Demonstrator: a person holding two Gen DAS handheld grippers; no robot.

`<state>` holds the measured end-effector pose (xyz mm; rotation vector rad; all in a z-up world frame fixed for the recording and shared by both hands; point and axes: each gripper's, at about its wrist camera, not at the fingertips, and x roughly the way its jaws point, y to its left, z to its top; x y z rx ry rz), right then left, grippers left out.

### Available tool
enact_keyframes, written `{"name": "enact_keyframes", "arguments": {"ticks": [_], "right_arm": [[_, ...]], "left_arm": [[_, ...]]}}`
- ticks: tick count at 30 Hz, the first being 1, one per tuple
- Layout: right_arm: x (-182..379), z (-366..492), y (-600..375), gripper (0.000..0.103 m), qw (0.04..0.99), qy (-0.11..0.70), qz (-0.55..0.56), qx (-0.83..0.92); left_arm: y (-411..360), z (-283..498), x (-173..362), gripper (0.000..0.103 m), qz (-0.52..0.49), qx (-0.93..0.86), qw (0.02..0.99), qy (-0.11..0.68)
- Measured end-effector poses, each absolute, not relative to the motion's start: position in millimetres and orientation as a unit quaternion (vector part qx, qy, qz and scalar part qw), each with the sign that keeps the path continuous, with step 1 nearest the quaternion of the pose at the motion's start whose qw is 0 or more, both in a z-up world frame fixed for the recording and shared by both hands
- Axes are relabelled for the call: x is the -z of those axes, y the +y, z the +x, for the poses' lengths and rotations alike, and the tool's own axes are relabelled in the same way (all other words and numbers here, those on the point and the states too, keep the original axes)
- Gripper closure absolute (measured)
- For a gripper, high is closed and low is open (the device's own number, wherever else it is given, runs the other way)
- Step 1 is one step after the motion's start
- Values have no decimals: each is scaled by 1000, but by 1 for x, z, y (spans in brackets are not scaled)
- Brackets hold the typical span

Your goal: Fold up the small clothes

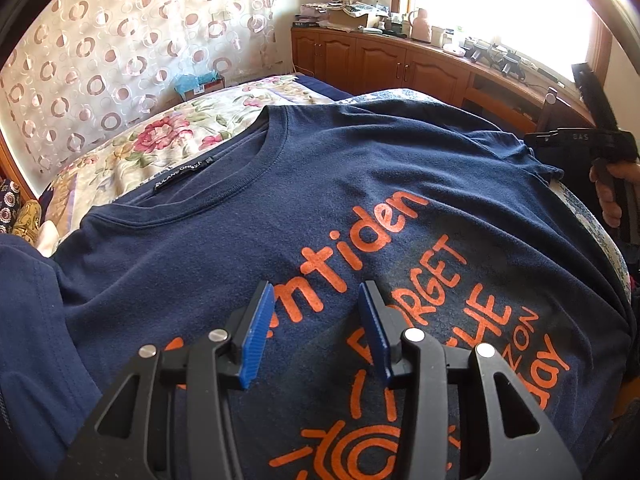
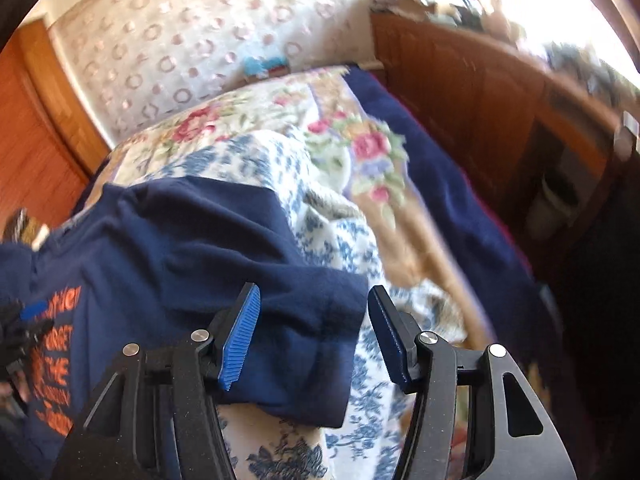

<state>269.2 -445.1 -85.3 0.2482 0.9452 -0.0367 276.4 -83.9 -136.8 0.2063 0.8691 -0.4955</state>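
Lying front-up across the bed [image 2: 440,208], the navy T-shirt [image 1: 320,184] shows its orange print and its collar toward the far end, where a floral quilt [image 1: 168,136] covers the mattress; a blue-and-white floral cloth [image 2: 332,240] lies under the shirt's right side; the sleeve [image 2: 288,320] on that side spreads out over this cloth, creased, its cuff toward the near edge of the bed. The left gripper [image 1: 316,324] hangs over the printed chest, its blue pads partly apart with only the flat shirt beneath them and nothing pinched between; whether the tips touch the fabric I cannot tell. The right gripper [image 2: 312,328] is also partly open, somewhat wider; its left pad lies over the sleeve and its right pad over the floral cloth, so the sleeve's outer edge falls between them, yet the pads do not press on it; the right wrist view is smeared by blur. From the left wrist view the right gripper's black body sits at the shirt's right edge, with a hand [image 1: 612,196] around its handle. Beyond the bed a wooden cabinet [image 1: 380,60] runs under a bright window, its top crowded with small items; a circle-patterned curtain [image 1: 112,40] hangs behind the head of the bed.
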Motion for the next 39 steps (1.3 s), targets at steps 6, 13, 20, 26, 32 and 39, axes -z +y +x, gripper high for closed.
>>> {"name": "enact_keyframes", "arguments": {"ticks": [6,13,20,26,32,39], "right_arm": [[105,278,-469,51,851,476,222,-14],[79,271,-450,100,876,446,181,-28],[33,271,-408,102,906,394,140,-65],[-4,271,-323,102,914,367,80,-151],[11,273,-257,67,896,397,17,-197],[27,285,-278,61,900,416,-12,-131]], "left_arm": [[-82,277,137,60,98,235,873,416],[-81,275,136,60,97,239,872,416],[-65,272,124,60,82,236,880,403],[-39,268,107,60,49,223,899,375],[-9,269,103,60,4,200,910,365],[6,271,100,60,-15,187,915,357]]}}
